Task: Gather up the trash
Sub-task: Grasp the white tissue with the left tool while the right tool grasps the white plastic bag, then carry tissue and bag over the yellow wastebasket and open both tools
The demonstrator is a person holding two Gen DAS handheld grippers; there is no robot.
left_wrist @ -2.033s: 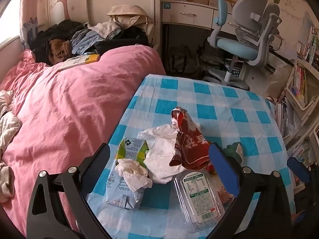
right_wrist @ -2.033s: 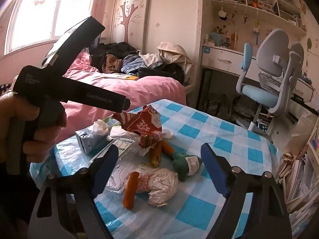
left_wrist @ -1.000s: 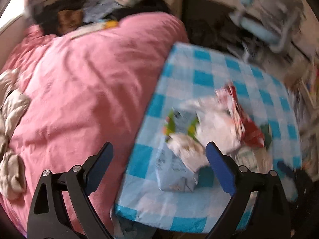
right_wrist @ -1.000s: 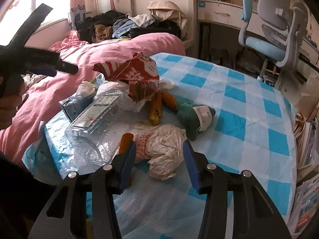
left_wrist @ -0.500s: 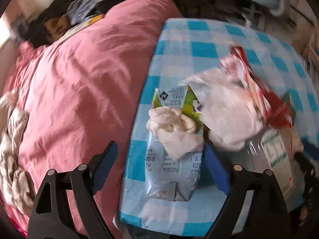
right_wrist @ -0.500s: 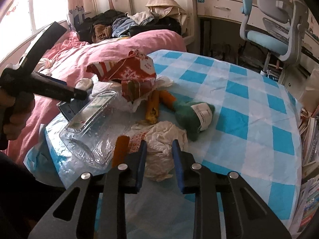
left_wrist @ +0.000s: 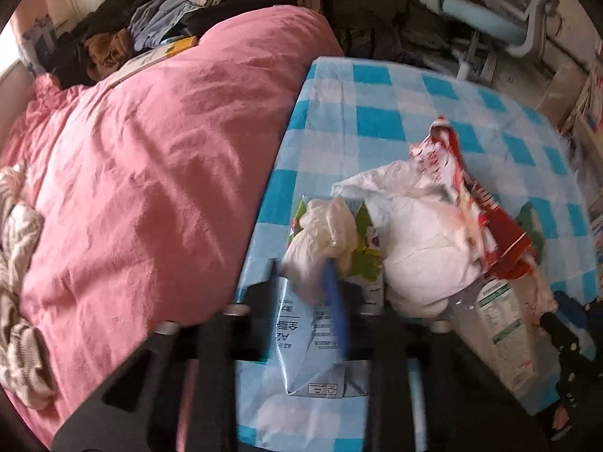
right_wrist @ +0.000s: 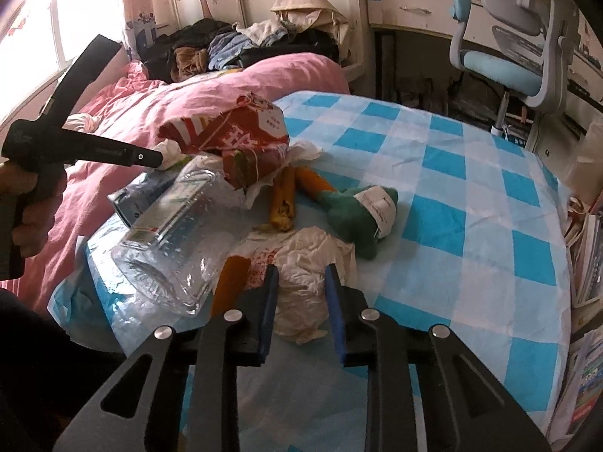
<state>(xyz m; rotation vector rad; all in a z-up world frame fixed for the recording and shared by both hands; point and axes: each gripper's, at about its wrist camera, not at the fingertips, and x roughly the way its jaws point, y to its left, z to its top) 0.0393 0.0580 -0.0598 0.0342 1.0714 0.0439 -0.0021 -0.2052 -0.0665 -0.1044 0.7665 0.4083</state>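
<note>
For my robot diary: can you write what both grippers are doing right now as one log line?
left gripper: closing on crumpled tissue atop milk carton | right gripper: shut on crumpled wrapper | checked tablecloth: more trash remaining

Left wrist view looks steeply down from close above the near-left corner of the counter (left_wrist: 380, 124), over its own tool (left_wrist: 320, 282), with the pink bed (left_wrist: 150, 150) filling the left half. Right wrist view sits low at the counter's near edge, angled forward across the checked cloth toward the desk chair (right_wrist: 516, 37). Both views share the red wrapper (left_wrist: 486, 203) (right_wrist: 241, 132), clear plastic box (left_wrist: 501, 327) (right_wrist: 177, 237) and bed.
</note>
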